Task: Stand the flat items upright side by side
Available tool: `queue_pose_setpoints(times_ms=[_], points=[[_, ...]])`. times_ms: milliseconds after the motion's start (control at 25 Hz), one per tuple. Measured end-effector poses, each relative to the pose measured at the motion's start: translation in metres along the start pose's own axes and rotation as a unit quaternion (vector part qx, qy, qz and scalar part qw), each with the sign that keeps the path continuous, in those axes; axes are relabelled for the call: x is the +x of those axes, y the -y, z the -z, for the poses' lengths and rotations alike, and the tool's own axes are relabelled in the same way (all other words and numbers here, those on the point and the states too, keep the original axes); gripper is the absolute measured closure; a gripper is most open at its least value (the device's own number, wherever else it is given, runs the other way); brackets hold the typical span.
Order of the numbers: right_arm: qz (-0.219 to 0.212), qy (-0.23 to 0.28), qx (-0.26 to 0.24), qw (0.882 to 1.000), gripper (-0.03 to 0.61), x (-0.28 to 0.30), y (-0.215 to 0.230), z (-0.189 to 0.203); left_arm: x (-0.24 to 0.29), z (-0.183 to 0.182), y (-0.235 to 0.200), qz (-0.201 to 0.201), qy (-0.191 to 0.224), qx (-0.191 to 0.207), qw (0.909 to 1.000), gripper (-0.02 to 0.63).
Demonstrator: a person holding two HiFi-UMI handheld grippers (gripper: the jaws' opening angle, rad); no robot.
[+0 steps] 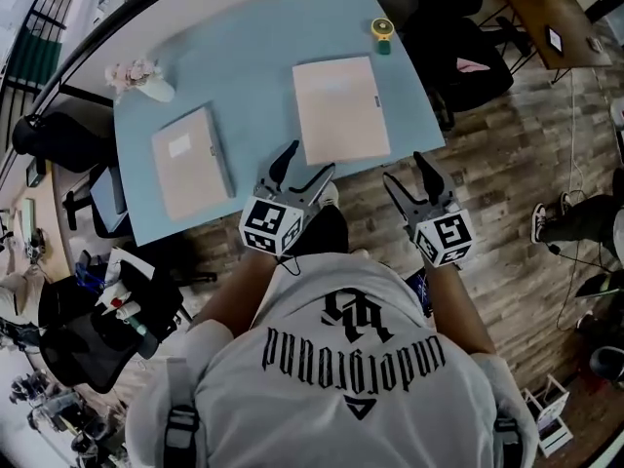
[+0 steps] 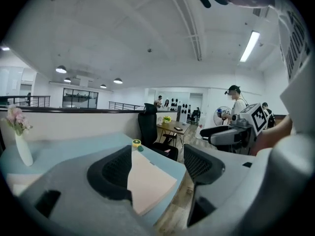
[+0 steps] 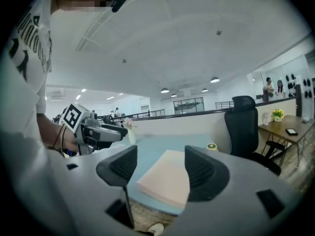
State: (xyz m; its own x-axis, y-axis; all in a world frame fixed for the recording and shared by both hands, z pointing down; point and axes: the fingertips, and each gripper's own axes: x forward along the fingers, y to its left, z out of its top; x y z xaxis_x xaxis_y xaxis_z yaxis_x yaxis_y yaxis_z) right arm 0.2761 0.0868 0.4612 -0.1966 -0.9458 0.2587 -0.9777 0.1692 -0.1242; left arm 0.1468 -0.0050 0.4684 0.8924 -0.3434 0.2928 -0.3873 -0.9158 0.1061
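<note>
step: approach; both grippers are short of the table (image 1: 263,37), nothing taken yet; judged the very start, since both flat items lie flat
left gripper (image 1: 302,171): jaws wide apart, empty; its own view looks between them at the near corner of the right folder
right gripper (image 1: 409,178): jaws wide apart, empty; over the floor just off the table's near edge; the same folder shows beyond its jaws
right folder (image 1: 341,108): flat on the table, close to the near edge, just ahead of both grippers
left folder (image 1: 190,162): flat, well apart to the left; white label on top; darker spine along its right side
method (judgement): take the right folder first; come in low and level at its two near corners, one gripper to each; slide a lower jaw under the edge, close on the cover; tip it up about the far edge until it stands; keep one gripper on it while the other fetches the left folder; set that one just beside, faces parallel
risk (judgement): thin edge, easy to push away rather than pinch; a lone upright folder may topple if let go too soon
containers: vase (image 1: 156,88) at the far left corner, upright in the left gripper view, flowers (image 1: 132,71) in it; folders closed, contents cannot be told
other: yellow disc (image 1: 382,29) at the far right of the table; what it is, unclear
</note>
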Motion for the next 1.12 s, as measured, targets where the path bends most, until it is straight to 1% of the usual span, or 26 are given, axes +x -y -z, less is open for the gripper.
queue_pose_setpoints(times_ms=[240, 320, 480, 720, 920, 1000, 1120], points=[[-0.001, -0.046, 0.024, 0.999, 0.273, 0.084, 0.052, 0.021, 0.064, 0.029, -0.071, -0.003, -0.050, -0.029, 0.9983, 0.259], [-0.002, -0.074, 0.034, 0.997, 0.273, 0.104, 0.064, 0.036, 0.076, 0.046, -0.084, 0.000, -0.075, -0.044, 0.9962, 0.258], [-0.010, -0.135, 0.067, 0.989, 0.270, 0.137, 0.082, 0.071, 0.097, 0.087, -0.099, 0.010, -0.134, -0.073, 0.9882, 0.253], [-0.019, -0.209, 0.096, 0.973, 0.262, 0.185, 0.105, 0.123, 0.124, 0.142, -0.134, 0.002, -0.195, -0.132, 0.9719, 0.231], [-0.004, -0.252, 0.118, 0.960, 0.257, 0.213, 0.129, 0.159, 0.144, 0.188, -0.155, 0.006, -0.244, -0.167, 0.9554, 0.221], [-0.004, -0.269, 0.130, 0.954, 0.253, 0.223, 0.135, 0.172, 0.150, 0.203, -0.158, 0.010, -0.258, -0.189, 0.9473, 0.219], [-0.011, -0.297, 0.155, 0.942, 0.250, 0.233, 0.137, 0.191, 0.161, 0.215, -0.160, 0.018, -0.269, -0.220, 0.9375, 0.221]])
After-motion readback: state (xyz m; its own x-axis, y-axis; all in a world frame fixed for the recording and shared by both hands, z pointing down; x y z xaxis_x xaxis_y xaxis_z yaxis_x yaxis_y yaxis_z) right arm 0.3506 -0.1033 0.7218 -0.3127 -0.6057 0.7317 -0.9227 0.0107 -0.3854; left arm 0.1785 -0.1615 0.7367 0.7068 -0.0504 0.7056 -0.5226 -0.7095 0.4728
